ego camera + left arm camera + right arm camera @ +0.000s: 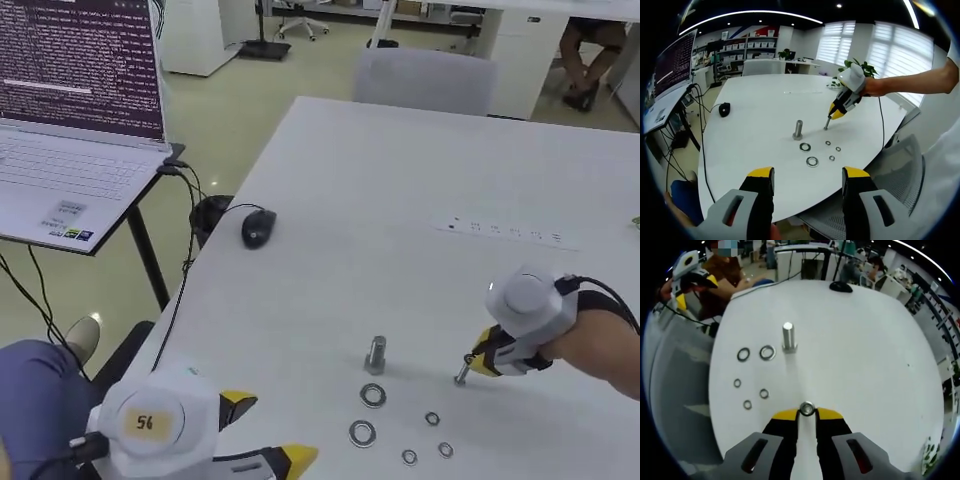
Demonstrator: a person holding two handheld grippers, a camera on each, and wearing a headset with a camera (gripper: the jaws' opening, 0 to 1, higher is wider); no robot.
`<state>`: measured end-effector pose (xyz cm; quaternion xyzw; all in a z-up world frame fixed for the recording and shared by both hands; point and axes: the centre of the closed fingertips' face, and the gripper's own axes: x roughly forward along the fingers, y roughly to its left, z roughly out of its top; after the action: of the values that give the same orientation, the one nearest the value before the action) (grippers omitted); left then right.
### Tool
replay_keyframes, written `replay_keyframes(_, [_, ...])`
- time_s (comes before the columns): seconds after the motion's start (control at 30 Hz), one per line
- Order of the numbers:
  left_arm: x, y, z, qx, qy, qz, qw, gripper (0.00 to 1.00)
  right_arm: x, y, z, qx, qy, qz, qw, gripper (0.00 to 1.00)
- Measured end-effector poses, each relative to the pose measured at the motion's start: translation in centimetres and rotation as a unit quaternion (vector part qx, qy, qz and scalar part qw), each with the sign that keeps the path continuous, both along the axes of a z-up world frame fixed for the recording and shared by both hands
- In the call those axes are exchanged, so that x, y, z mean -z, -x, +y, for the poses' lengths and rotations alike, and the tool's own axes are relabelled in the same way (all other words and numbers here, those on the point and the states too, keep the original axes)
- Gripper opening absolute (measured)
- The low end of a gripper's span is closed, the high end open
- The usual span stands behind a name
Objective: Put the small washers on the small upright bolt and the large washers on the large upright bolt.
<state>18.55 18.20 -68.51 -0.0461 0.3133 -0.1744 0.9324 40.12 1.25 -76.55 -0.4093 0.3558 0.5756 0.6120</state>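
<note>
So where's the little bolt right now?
In the head view, the small bolt stands pinched in the right gripper, to the right of the large bolt and just beyond the small washers on the table.

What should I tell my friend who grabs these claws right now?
Left claw: open, empty, by the near edge of the table.
Right claw: shut on the small bolt, which stands upright on the table.
Large bolt: upright and bare. Two large washers lie flat in front of it, with three small washers beside them.
Done: no washer is on a bolt yet.
Left: all five. Small ones go on the small bolt, large ones on the large bolt.
</note>
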Motion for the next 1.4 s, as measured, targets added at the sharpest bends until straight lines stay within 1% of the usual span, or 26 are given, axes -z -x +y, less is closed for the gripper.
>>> replay_keyframes(0.13, [0.0,0.1,0.1,-0.002,0.001,0.001,1.0,0.54,0.3,0.1,0.0,-0.002,0.003,0.002,1.0,0.14])
replay_keyframes(0.4, [0.1,0.1,0.3,-0.005,0.0,0.002,1.0,0.54,2.2,0.0,-0.2,0.011,0.011,0.018,0.9997,0.14])
replay_keyframes(0.43, [0.1,0.1,0.4,-0.005,0.0,0.001,1.0,0.54,2.6,0.0,-0.3,0.017,0.014,0.021,0.9995,0.12])
replay_keyframes(0.5, [0.0,0.1,0.4,-0.006,0.001,0.0,1.0,0.54,3.0,0.0,-0.5,0.019,0.018,0.021,0.9994,0.05])
replay_keyframes(0.57, [0.1,0.1,0.4,-0.006,0.002,0.0,1.0,0.54,3.5,-0.2,-0.6,0.04,0.015,0.028,0.9987,0.07])
replay_keyframes(0.63, [0.1,0.1,0.3,-0.006,0.002,-0.001,1.0,0.54,4.1,-0.3,-0.9,0.05,0.021,0.034,0.998,0.07])
replay_keyframes(0.67, [0.0,0.1,0.2,-0.005,0.003,-0.001,1.0,0.54,4.2,-0.2,-0.9,0.055,0.019,0.035,0.9977,0.07])
replay_keyframes(0.73, [0.0,0.1,0.2,-0.004,0.002,-0.001,1.0,0.54,4.2,-0.2,-0.8,0.062,0.013,0.037,0.9973,0.08])
replay_keyframes(0.8, [0.0,0.2,0.1,-0.004,0.003,-0.001,1.0,0.54,4.4,-0.1,-0.5,0.066,0.003,0.043,0.9969,0.1])
replay_keyframes(0.9, [0.1,0.3,0.1,-0.003,0.002,-0.001,1.0,0.54,4.9,0.1,-0.3,0.071,-0.001,0.05,0.9963,0.13])
replay_keyframes(0.97, [0.1,0.4,0.2,-0.003,0.001,0.0,1.0,0.54,5.1,0.0,-0.2,0.076,-0.002,0.048,0.9959,0.14])
replay_keyframes(1.07, [0.1,0.5,0.2,-0.004,0.001,0.001,1.0,0.54,5.1,0.0,0.1,0.092,-0.015,0.054,0.9942,0.14])
replay_keyframes(1.23, [0.1,0.6,0.3,-0.005,-0.001,0.002,1.0,0.54,5.5,-0.2,0.1,0.098,-0.014,0.054,0.9937,0.15])
replay_keyframes(1.3, [0.1,0.7,0.3,-0.004,-0.003,0.002,1.0,0.54,5.5,-0.1,0.0,0.1,-0.015,0.054,0.9934,0.15])
replay_keyframes(1.4, [0.0,0.7,0.3,-0.006,-0.003,0.001,1.0,0.54,5.5,0.4,-0.6,0.1,-0.014,0.056,0.9933,0.16])
